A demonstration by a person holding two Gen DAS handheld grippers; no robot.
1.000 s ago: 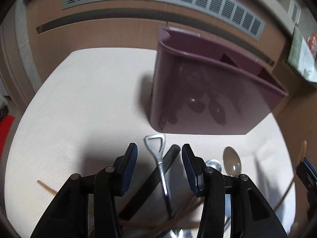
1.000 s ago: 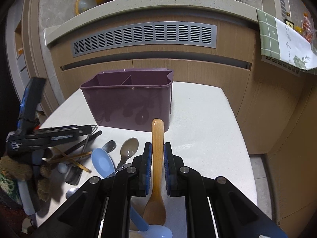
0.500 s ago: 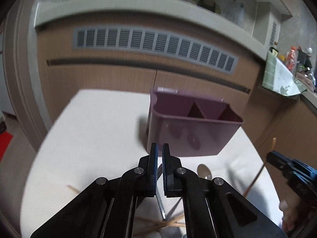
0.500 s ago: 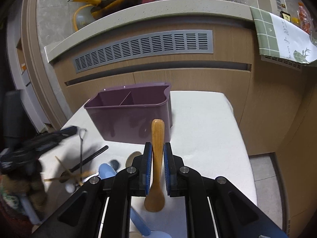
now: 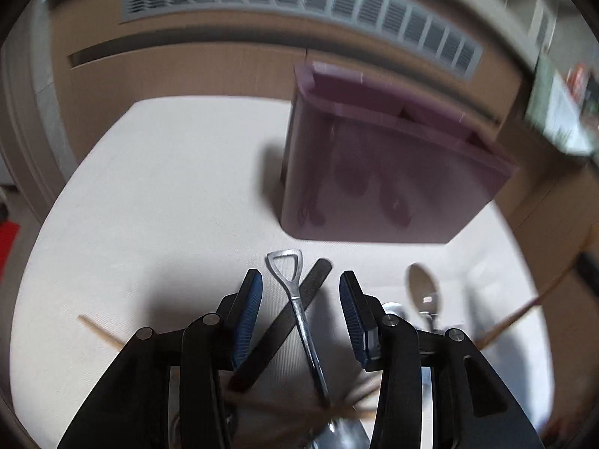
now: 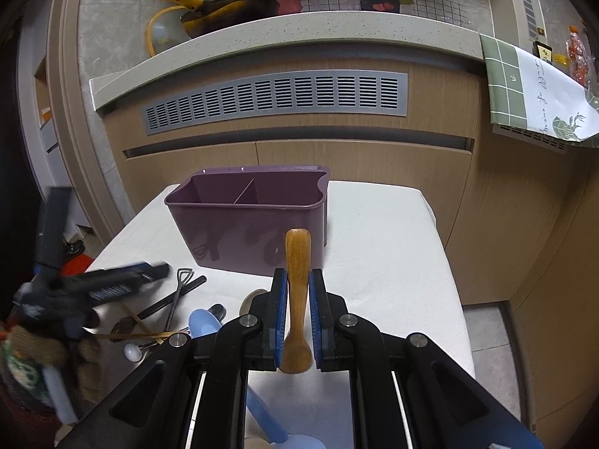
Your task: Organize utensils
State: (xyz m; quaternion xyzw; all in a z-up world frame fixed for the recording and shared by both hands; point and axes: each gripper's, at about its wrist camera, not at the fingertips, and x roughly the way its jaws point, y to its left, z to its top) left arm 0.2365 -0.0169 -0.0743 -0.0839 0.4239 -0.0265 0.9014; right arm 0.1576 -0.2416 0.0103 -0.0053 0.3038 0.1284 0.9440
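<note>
Left wrist view: the left hand-held gripper [image 5: 301,312] is opening around a metal bottle opener [image 5: 295,299], pads clear. Right hand-held gripper [image 6: 298,316] pinches a wooden spoon [image 6: 297,284].

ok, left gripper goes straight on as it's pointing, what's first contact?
Likely the metal bottle opener crossed over the black utensil handle, both lying between the opening left gripper; purple caddy lies beyond.

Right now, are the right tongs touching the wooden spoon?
Touching. The right wrist view shows both blue pads of the right tongs pressed against the handle of the wooden spoon, with no gap on either side.
</note>
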